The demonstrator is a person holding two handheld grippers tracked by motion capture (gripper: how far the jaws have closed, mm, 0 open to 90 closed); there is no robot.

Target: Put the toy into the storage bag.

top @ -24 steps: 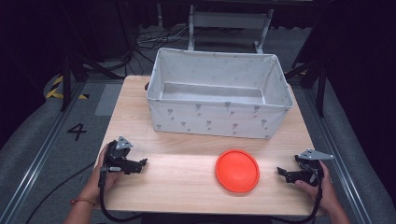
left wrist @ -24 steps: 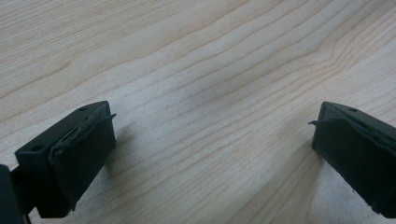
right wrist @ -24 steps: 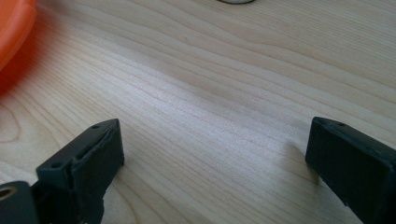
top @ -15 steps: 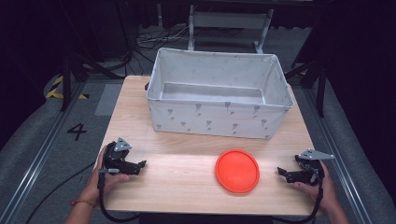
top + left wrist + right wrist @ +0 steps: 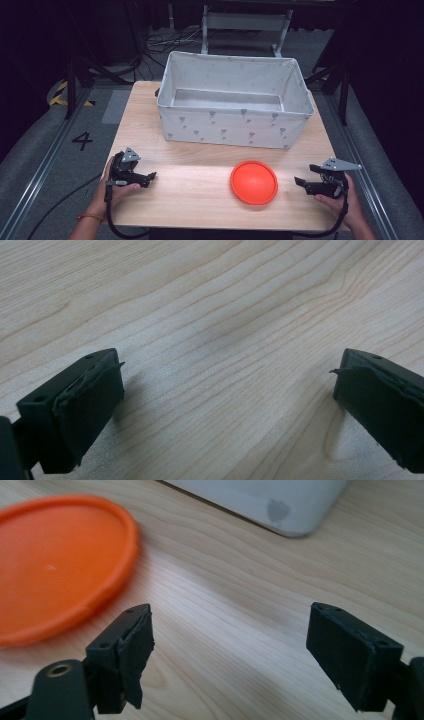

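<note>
An orange round disc [image 5: 254, 182] lies flat on the wooden table [image 5: 190, 195], in front of a white fabric bin [image 5: 235, 102]. My right gripper [image 5: 299, 183] rests low at the table's right edge, a short way right of the disc, pointing toward it. In the right gripper view the disc [image 5: 55, 565] lies ahead to the left, and the gripper [image 5: 230, 650] is open over bare wood. My left gripper [image 5: 151, 176] sits near the table's left front, pointing right. In its own view the left gripper [image 5: 227, 400] is open wide, with nothing between the jaws.
The bin is empty inside and takes up the far half of the table; its corner [image 5: 280, 510] appears ahead in the right gripper view. Cables [image 5: 120, 230] trail off the front edge. The floor [image 5: 82, 140] at left bears a painted number.
The left gripper has slid slightly toward the front left of the table. The right gripper and the disc stay where they were.
</note>
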